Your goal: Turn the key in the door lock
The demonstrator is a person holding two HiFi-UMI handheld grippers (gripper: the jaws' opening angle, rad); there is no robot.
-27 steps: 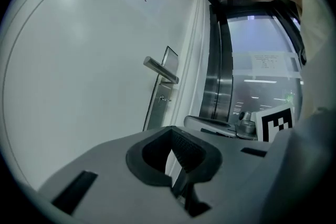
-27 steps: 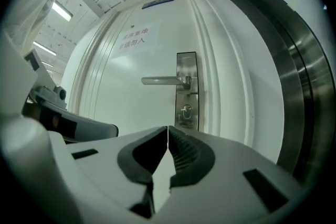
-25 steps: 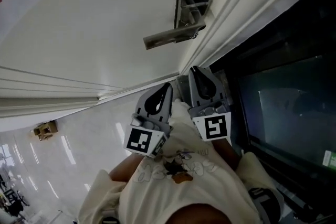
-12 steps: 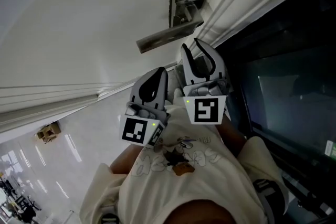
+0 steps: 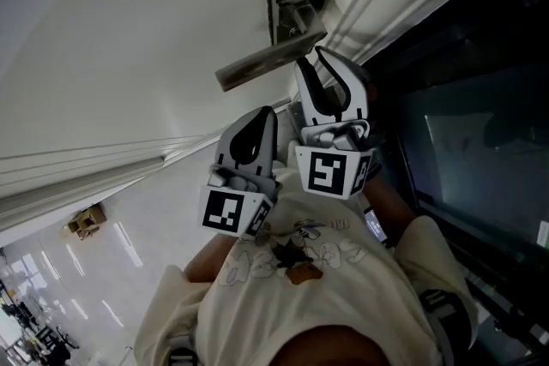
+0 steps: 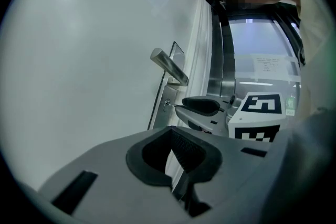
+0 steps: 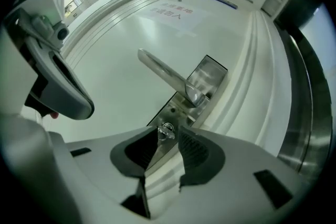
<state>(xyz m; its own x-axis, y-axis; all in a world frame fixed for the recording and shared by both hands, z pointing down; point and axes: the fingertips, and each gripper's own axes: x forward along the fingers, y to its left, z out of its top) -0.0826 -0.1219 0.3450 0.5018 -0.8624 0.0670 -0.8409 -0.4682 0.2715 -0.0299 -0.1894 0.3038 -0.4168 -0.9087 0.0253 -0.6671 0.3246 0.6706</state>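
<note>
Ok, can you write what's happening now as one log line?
right gripper: jaws have just been opening | small silver key: in metal door lock, at the pad tips, not gripped | left gripper: shut, empty

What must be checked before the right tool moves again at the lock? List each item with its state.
1. Key seated in the lock plate: ok, it sticks out below the door handle.
2. Right tool off the key: ok. Its jaws have just been opening and stand apart, with the key at their mouth and the pads not pressing on it.
3. Left tool out of the way: ok, it is shut, empty and beside the right tool, away from the lock.
4. Door handle clear of the right tool: ok, the lever lies above the jaws.
5. Key turned fully: cannot tell.
</note>
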